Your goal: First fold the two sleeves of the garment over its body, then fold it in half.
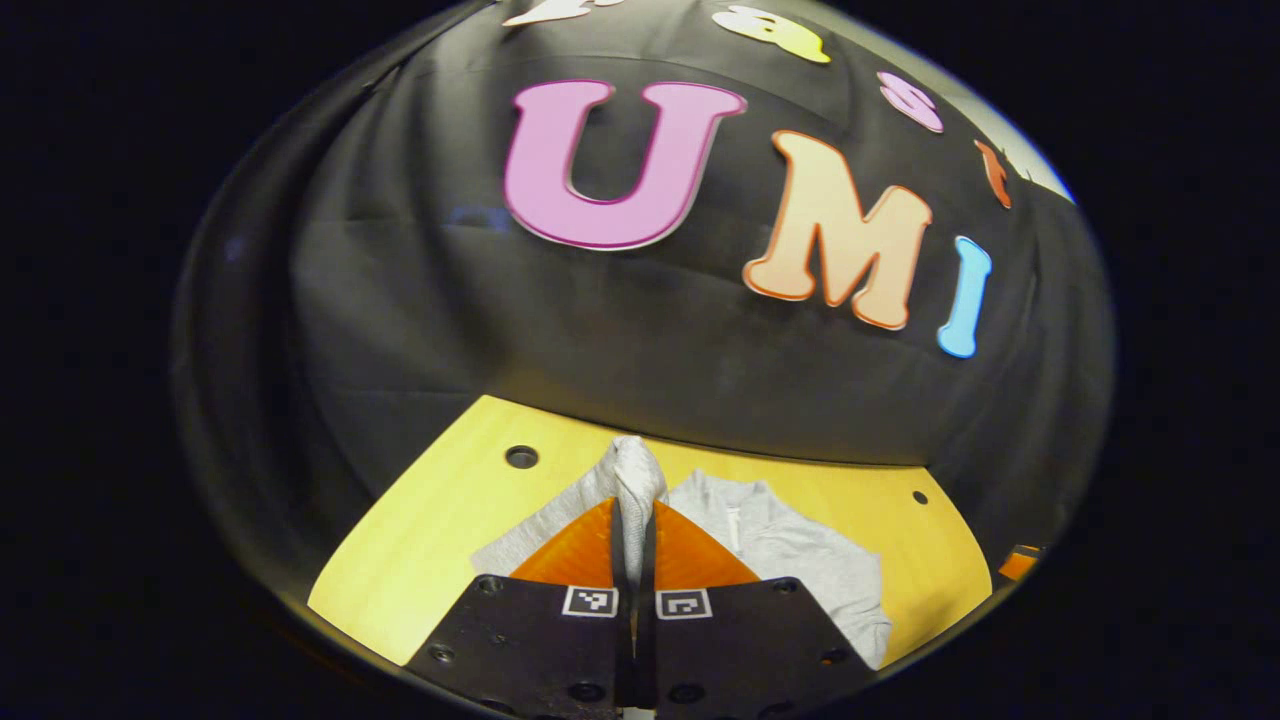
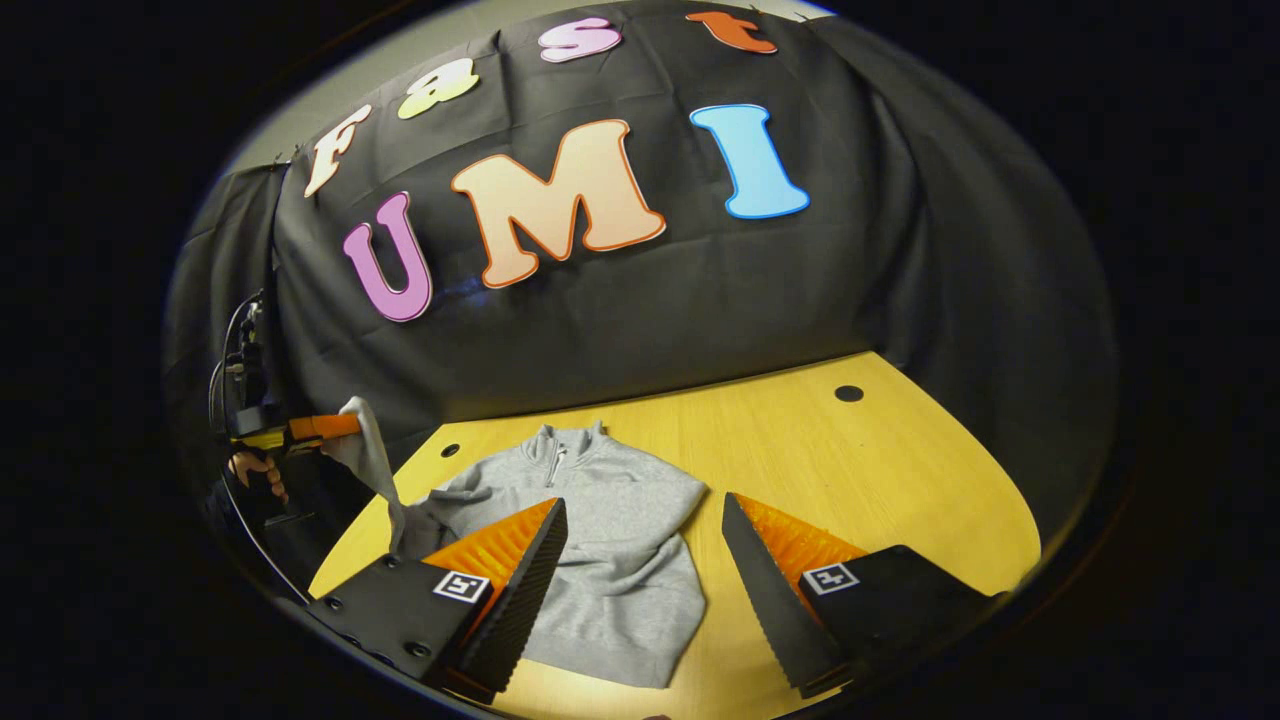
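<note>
A grey zip-neck sweatshirt (image 2: 610,540) lies on the yellow wooden table (image 2: 860,470), collar toward the wall. One sleeve lies folded across its body (image 2: 665,545). My left gripper (image 1: 634,520) is shut on the cuff of the other sleeve (image 1: 632,475), which it holds lifted above the table's left side. In the right gripper view that same gripper (image 2: 325,428) shows at far left, held by a hand, with the sleeve (image 2: 372,460) hanging from it down to the garment. My right gripper (image 2: 640,560) is open above the sweatshirt's lower half, touching nothing.
The table has round holes (image 2: 848,393) near its far corners and ends at the black cloth wall. Bare tabletop lies to the right of the sweatshirt (image 2: 900,500). A hand (image 2: 255,470) and cables show at the far left.
</note>
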The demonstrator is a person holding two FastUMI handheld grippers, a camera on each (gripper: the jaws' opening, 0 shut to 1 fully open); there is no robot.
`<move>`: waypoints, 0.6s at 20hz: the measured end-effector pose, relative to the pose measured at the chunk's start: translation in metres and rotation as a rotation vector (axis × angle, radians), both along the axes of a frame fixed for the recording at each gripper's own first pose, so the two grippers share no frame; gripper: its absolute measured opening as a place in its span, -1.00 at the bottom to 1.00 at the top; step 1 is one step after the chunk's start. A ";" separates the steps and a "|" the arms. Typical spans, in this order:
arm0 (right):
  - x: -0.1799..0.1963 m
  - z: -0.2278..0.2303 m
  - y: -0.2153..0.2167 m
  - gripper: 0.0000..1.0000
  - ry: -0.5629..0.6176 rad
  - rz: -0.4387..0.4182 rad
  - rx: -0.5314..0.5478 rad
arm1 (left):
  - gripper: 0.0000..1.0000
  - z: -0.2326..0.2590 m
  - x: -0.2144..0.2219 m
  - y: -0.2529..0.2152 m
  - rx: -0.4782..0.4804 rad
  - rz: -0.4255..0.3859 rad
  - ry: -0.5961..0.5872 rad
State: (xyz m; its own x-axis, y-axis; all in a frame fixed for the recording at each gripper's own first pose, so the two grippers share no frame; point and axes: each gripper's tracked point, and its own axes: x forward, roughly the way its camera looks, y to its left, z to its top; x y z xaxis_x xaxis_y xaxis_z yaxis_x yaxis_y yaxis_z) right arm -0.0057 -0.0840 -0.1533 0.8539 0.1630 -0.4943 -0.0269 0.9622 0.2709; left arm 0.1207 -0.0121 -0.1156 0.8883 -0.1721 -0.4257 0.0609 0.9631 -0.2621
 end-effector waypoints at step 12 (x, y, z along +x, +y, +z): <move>-0.029 -0.016 -0.061 0.95 0.011 -0.081 0.004 | -0.96 -0.002 -0.002 -0.194 -0.016 -0.304 0.018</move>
State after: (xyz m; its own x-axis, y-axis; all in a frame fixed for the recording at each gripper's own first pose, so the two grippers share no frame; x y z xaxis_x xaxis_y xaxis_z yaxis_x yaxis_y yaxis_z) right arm -0.0343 -0.1448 -0.1697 0.8586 0.0957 -0.5036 0.0538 0.9602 0.2742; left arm 0.1187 -0.2059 -0.1179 0.7877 -0.4355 -0.4358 0.3407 0.8972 -0.2809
